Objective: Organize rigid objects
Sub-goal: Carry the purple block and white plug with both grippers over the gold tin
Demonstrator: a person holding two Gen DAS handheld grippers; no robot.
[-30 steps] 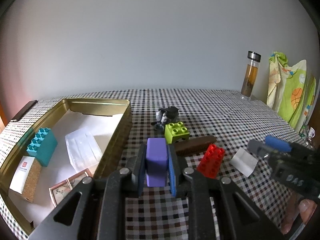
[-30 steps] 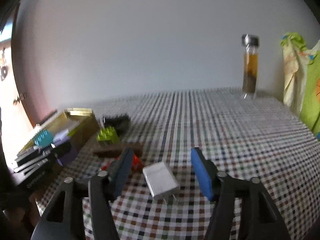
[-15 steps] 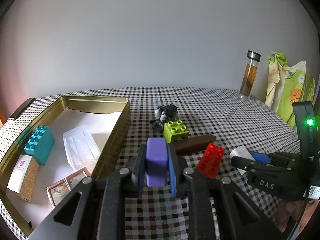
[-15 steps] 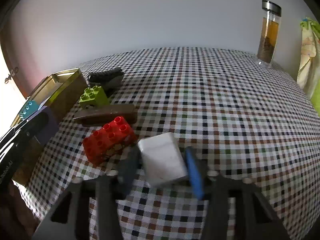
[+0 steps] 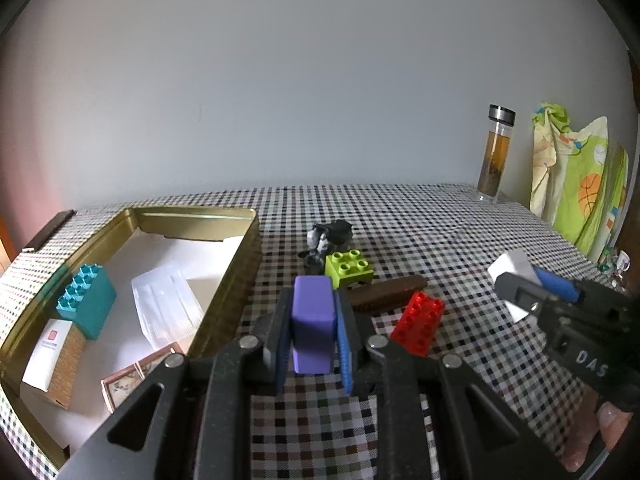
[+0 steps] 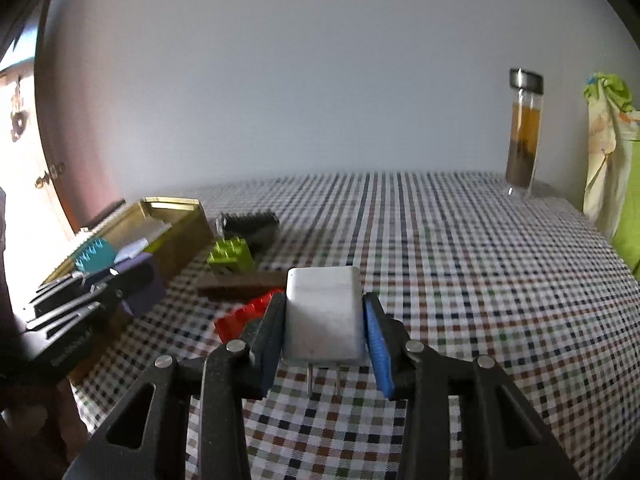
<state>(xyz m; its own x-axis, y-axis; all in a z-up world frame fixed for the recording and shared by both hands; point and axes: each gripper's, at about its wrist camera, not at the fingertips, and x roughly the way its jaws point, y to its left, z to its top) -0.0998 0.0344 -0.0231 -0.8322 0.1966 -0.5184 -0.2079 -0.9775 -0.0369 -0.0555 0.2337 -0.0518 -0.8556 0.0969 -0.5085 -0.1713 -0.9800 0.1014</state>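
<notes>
Checked table (image 5: 420, 216) w/ gold tin (image 5: 240, 264) at left, holding teal brick (image 5: 86, 300), clear box (image 5: 166, 308), cards. Tall bottle (image 6: 524, 132) far back R. Left gripper (image 5: 313, 332) clenched on purple block (image 5: 313, 320), hovering just beside tin's near corner. Right gripper (image 6: 325, 332) clamped on white charger (image 6: 324, 316), prongs down, off the cloth. Between them: brown bar (image 5: 386, 292), red brick (image 5: 418, 322), green brick (image 5: 349, 267), grey-black lump (image 5: 330, 236).
</notes>
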